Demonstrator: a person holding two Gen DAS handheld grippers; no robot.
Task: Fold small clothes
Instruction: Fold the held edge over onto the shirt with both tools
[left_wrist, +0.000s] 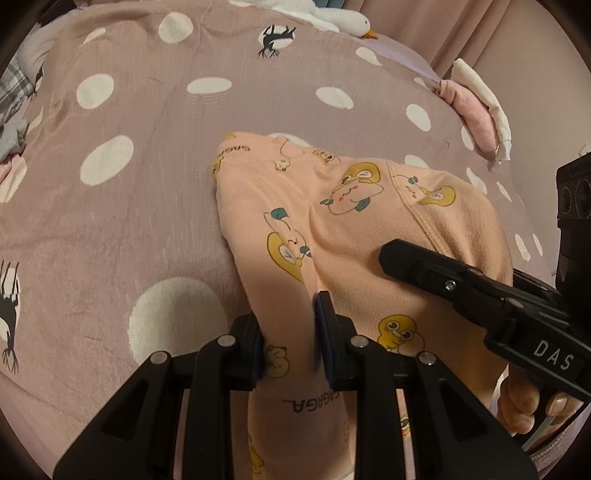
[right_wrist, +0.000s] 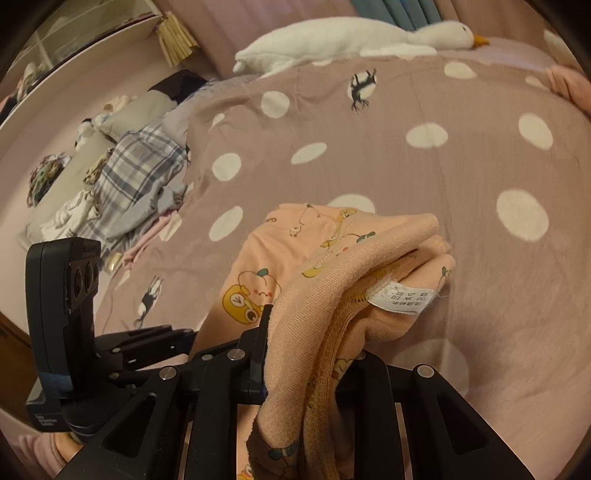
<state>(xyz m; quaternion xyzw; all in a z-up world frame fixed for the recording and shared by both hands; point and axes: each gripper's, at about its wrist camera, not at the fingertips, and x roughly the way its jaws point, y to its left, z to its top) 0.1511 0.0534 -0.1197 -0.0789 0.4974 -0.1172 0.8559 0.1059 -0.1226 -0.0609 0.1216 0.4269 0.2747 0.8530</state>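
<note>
Holding the garment at two points, both tools are engaged.

Item, nearest: left gripper (left_wrist: 291, 343), jaws narrow, pads pressed on a ridge of the peach printed garment (left_wrist: 354, 221) pinched up between them. Item, just to its right: right gripper (right_wrist: 295, 332), jaws narrow, closed on a thick bunch of the same cloth, which drapes over its fingers and hides the right-hand pad; inside seams and a white care label (right_wrist: 402, 297) face outward there. A person's fingers (left_wrist: 524, 406) show under that tool's handle in the left view.

Item, ahead of both grippers: the rest of the garment, trailing forward onto the dotted bedspread (left_wrist: 140, 110), neckline end farthest away and resting on the cloth; near end lifted.

Item, farther left of the grippers: a heap of plaid and pale clothes (right_wrist: 136, 177), loose. Item, farther right: a pink and white bundle (left_wrist: 476, 110) at the bed's edge; whether folded cannot be told. Item, farthest: a white plush goose (right_wrist: 354, 37).

Progress, judged: early to middle. Garment gathered lengthwise, not yet laid flat or squared; heap remains to be done.
</note>
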